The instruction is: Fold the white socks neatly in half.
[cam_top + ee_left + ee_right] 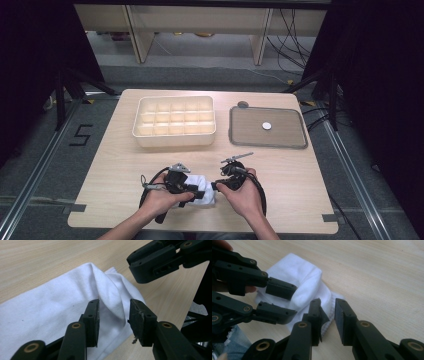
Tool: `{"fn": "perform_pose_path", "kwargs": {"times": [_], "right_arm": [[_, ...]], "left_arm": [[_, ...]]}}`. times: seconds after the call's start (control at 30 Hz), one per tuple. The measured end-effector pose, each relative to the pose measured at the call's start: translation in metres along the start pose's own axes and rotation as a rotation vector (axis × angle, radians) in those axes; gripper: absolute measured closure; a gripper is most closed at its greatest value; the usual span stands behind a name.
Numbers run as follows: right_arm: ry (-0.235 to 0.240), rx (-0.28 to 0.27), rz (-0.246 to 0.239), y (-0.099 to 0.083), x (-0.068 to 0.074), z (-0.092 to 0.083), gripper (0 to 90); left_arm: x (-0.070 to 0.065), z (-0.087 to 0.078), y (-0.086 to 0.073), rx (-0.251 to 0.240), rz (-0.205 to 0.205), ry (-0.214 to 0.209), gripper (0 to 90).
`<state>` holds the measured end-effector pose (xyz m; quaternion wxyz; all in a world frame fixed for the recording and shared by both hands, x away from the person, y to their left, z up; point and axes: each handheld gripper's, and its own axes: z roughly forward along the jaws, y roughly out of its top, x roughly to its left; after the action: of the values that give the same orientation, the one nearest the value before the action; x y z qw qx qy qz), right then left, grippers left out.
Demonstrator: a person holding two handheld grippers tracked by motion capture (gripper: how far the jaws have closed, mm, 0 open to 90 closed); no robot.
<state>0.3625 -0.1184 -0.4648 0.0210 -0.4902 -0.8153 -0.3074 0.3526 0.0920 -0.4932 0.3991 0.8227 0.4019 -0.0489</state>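
**Two grippers meet over a white cloth at the tabletop's near edge**

A person's hands bring the left gripper [192, 192] and the right gripper [216, 186] together over a folded white cloth [204, 189], which lies on the wooden tabletop [280, 165] close to the person, well apart from the things at the far side. From the high view those far things are plain: a cream tray [174, 141] divided into small compartments, and beside it a grey flat lid [268, 145] with a small white disc [267, 126] on it (neither appears in the close-up views).

The left gripper view gives what the high view cannot: a raised fold of the cloth [75, 302] stands between that gripper's [113, 315] jaws, which are spread, and the fold touches one jaw but is not squeezed by both. The other gripper hovers above the cloth's far end.

The right gripper view shows its own gripper's [327, 315] jaws spread by a narrow gap at the ribbed edge of the cloth [304, 282], with one jaw against the fabric, and whether they pinch it cannot be told. The left gripper [292, 300] holds a ridge of cloth loosely between its parted jaws.
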Motion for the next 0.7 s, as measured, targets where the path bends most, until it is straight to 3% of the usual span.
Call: {"fn": "perform_pose_path", "kwargs": {"times": [0.1, 0.13, 0.2, 0.3, 0.33, 0.7], "right_arm": [[0.006, 0.034, 0.025, -0.002, 0.002, 0.006, 76.1], [0.013, 0.035, 0.023, -0.002, 0.001, 0.008, 76.8], [0.013, 0.043, 0.015, -0.003, 0.000, 0.011, 79.2], [0.005, 0.050, 0.021, -0.004, 0.000, 0.013, 81.8], [0.007, 0.051, 0.022, -0.004, 0.000, 0.013, 82.3], [0.012, 0.050, 0.032, -0.005, 0.000, 0.013, 82.9]], "left_arm": [[0.000, 0.003, 0.000, 0.002, 0.002, 0.018, 63.6], [0.000, 0.003, 0.000, 0.013, 0.020, 0.020, 65.6], [-0.001, 0.006, -0.001, 0.000, 0.015, 0.018, 70.2], [-0.002, 0.005, 0.001, 0.008, 0.029, 0.017, 82.6], [-0.001, 0.006, 0.001, 0.001, 0.027, -0.005, 86.8], [-0.012, -0.003, 0.010, -0.018, 0.058, -0.036, 88.0]]}}
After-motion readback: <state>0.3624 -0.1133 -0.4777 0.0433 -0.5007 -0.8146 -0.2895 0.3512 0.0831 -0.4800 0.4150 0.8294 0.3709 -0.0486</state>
